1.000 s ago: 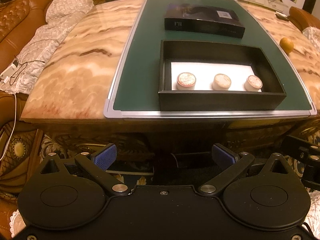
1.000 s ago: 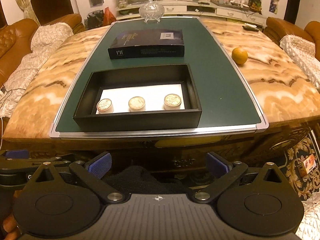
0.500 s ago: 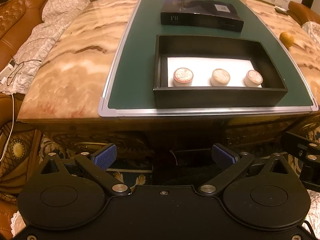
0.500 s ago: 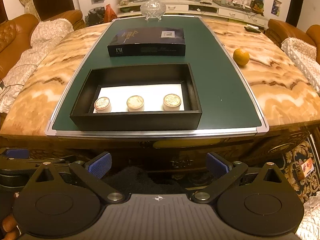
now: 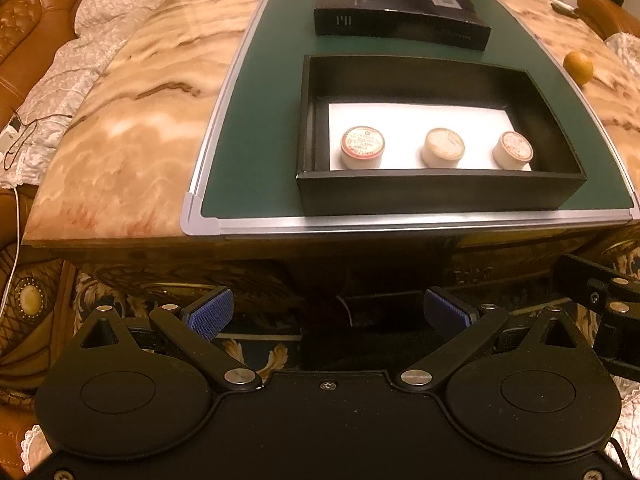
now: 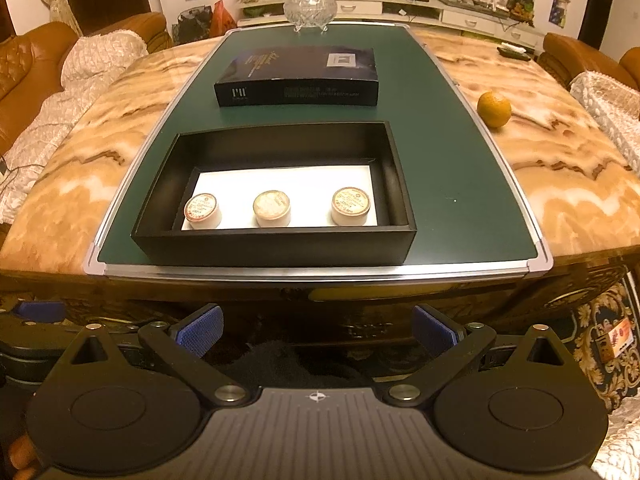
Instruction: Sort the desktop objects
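Marble table (image 6: 560, 168) is covered by green mat (image 6: 452, 168); open black box (image 6: 276, 246) near front edge, closed box (image 6: 296, 92) behind it. Three round tins (image 6: 272, 208) are seen inside. Left gripper (image 5: 328, 314) and right gripper (image 6: 316, 326) are held spread, empty, short of the table.

Three round, labelled white jars (image 6: 273, 208) are stood upright in a row, apart, inside an open black box (image 6: 276, 244); a closed lid (image 6: 298, 76) lies behind.
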`<state>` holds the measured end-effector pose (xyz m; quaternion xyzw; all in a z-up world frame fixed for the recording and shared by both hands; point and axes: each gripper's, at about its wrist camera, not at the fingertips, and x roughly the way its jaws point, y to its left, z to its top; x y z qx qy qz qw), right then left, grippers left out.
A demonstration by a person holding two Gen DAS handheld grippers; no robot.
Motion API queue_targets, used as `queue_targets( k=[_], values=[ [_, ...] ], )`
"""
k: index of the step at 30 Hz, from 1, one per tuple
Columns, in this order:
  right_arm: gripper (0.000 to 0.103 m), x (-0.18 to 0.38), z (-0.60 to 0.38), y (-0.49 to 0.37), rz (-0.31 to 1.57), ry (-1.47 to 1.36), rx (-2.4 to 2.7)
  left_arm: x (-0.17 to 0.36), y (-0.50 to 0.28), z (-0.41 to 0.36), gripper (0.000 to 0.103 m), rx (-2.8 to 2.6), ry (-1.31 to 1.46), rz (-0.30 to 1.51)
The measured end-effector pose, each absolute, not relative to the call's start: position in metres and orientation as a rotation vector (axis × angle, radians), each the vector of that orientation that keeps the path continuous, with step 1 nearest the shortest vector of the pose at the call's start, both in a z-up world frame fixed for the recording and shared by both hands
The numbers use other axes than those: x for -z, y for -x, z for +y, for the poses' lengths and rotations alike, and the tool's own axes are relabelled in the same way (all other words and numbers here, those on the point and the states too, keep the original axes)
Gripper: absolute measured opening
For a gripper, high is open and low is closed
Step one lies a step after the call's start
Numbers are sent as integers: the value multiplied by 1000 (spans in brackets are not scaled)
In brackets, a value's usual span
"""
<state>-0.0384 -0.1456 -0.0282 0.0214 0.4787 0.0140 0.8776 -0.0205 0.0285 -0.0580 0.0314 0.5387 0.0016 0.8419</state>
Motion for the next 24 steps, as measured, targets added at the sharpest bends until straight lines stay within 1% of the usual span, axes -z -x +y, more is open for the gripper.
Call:
queue_targets(
  k=[24],
  values=[
    [103,55,-152,-8,1048,-83,-37,77,-22,27,103,20,-41,1186]
  ],
)
